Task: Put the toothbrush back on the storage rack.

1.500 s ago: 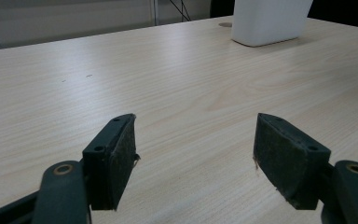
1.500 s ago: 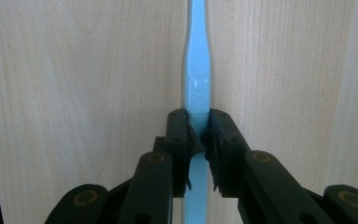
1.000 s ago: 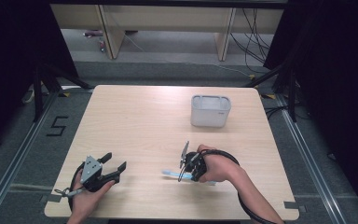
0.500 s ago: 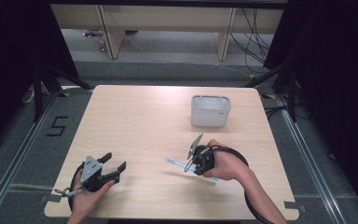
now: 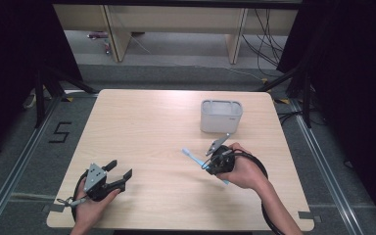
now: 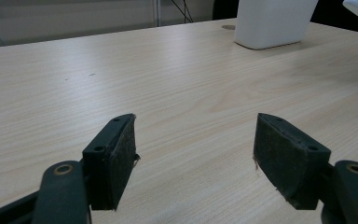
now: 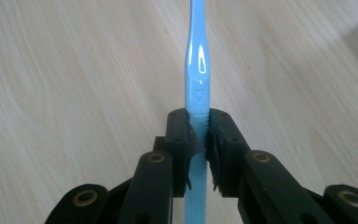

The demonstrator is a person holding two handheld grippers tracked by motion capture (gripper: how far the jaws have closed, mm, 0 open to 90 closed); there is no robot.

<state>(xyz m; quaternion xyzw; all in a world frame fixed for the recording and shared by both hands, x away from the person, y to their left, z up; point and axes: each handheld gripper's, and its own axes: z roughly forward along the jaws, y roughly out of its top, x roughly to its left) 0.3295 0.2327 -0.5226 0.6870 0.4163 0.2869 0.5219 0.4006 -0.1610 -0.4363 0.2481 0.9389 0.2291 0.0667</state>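
Toothbrush [image 7: 196, 74] clamped in the right tongs [image 5: 219, 159] above the bench [image 5: 147, 127], near a white holder [image 5: 221, 116]; left tongs [image 5: 112, 177] gape empty.

The counter [image 5: 147, 127] is showing pale, matt wood grain. The toothbrush [image 7: 198, 65] is gleaming as glossy, smooth blue plastic. The container [image 5: 221, 116] is looking like matt whitish plastic. The jaws are wearing rough, matt black pads [image 6: 121, 158] with frayed edges.
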